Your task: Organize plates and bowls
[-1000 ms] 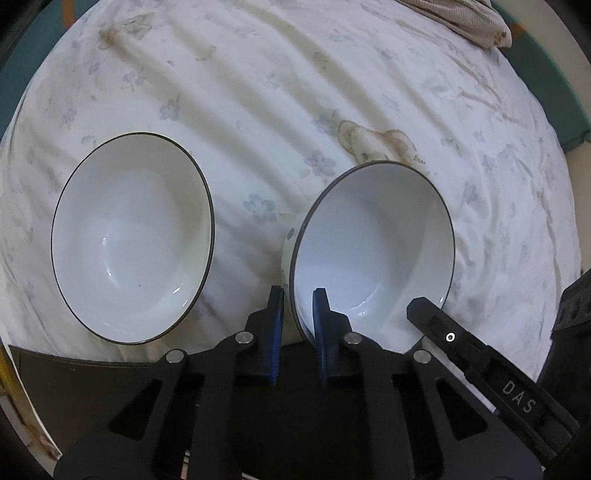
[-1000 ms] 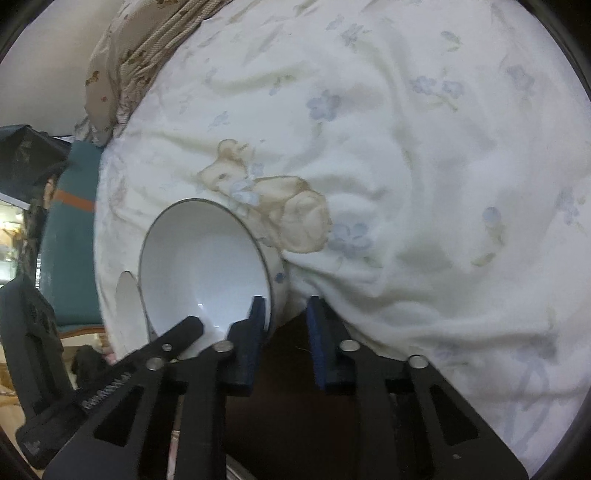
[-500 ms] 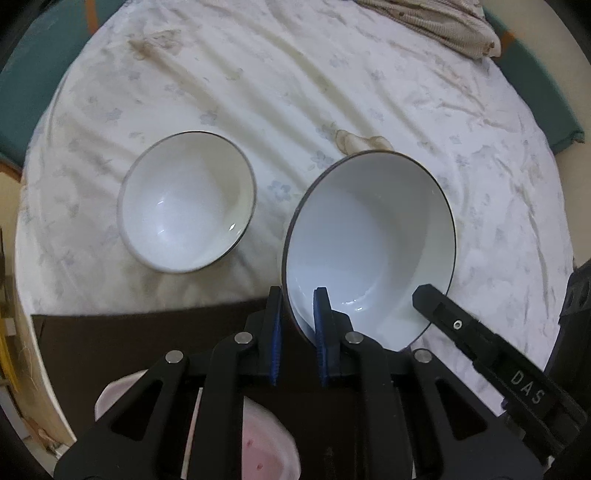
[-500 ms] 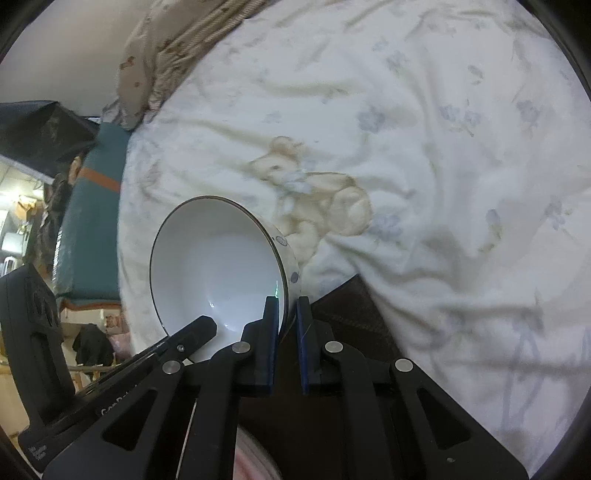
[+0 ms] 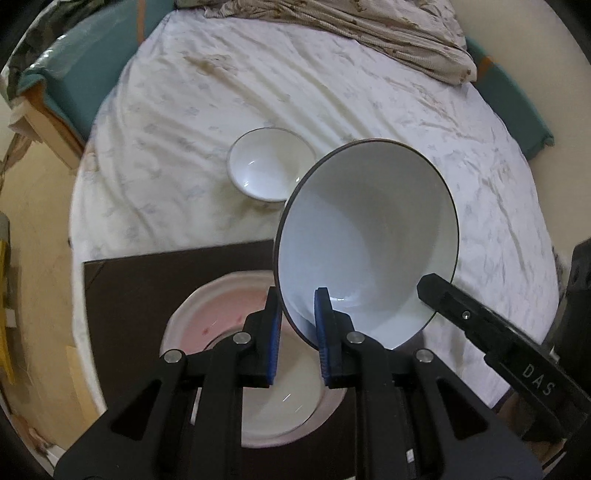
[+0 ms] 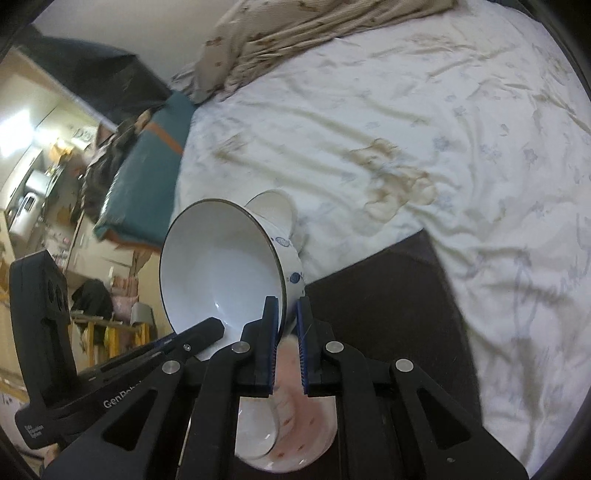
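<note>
A white bowl with a dark rim (image 5: 369, 236) is held clear of the bed, tilted so its inside faces the left wrist camera, filling the centre-right of that frame. The left gripper (image 5: 298, 325) pinches its near rim, one blue pad inside and one outside. The right gripper (image 6: 286, 317) clamps the opposite rim the same way; there the bowl (image 6: 218, 273) sits centre-left, blue dots on its outer wall. Directly below, low in the frame, a pink-and-white plate stack (image 5: 236, 317) rests on a dark brown mat (image 5: 136, 280). A second white bowl (image 5: 269, 173) stands upright on the white floral sheet (image 5: 192, 122), just above and left of the held one, partly hidden behind its rim. A beige blanket (image 5: 354, 33) lies crumpled along the top edge.
</note>
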The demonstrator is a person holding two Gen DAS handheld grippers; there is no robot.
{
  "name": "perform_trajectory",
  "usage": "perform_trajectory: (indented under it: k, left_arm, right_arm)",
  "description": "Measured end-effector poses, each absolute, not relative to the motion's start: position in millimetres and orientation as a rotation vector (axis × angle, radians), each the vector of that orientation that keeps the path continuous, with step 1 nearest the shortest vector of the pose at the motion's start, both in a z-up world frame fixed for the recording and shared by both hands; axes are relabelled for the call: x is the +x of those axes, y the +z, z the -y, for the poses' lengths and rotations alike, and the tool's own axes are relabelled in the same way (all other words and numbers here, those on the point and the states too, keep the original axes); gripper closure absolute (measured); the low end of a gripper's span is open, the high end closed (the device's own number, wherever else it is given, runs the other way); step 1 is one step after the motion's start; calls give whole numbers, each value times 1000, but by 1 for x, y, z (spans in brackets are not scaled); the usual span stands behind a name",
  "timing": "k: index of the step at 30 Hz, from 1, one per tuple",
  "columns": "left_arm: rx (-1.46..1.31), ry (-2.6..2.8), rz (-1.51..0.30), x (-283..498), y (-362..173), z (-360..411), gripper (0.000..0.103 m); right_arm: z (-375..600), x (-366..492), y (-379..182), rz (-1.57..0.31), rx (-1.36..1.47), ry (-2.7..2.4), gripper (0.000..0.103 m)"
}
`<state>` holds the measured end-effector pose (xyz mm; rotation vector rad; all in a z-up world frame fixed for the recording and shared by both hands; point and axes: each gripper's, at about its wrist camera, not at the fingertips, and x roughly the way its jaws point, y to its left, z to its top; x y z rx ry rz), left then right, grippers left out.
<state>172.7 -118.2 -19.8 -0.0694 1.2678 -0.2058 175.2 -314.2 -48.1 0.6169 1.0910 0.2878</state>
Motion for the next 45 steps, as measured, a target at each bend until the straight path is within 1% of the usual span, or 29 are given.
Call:
perform_trajectory:
  k: [3, 8, 17, 28, 32, 35, 39, 45]
  left_arm:
    - [-25, -214, -1261, 145, -20, 105, 88]
    - [-50, -212, -1271, 110, -25, 76, 88]
    - [-47, -251, -1245, 80, -32, 54, 88]
    - [-71, -267, -1316, 87, -71, 49, 88]
    - [-81, -241, -1324, 87, -73, 49, 88]
    - [-65, -237, -1317, 89, -72, 50, 87]
    - [-82, -241, -1345, 93, -77, 49, 87]
    - [-72, -234, -1360, 94, -79, 53, 87]
  right_arm:
    - [296, 150, -42, -1084, 579, 317, 92]
    - [265, 113, -44, -1100, 506, 332, 92]
    - [234, 70, -50, -1120, 467, 387, 92]
    - [225, 71, -79, -1204, 449, 374, 91]
    - [221, 76, -91, -1250, 448, 379, 91]
    - [226, 78, -95, -1274, 518, 388, 90]
    - [227, 82, -102, -1312, 525, 390, 90]
    - [235, 82, -103, -1324, 581, 375, 89]
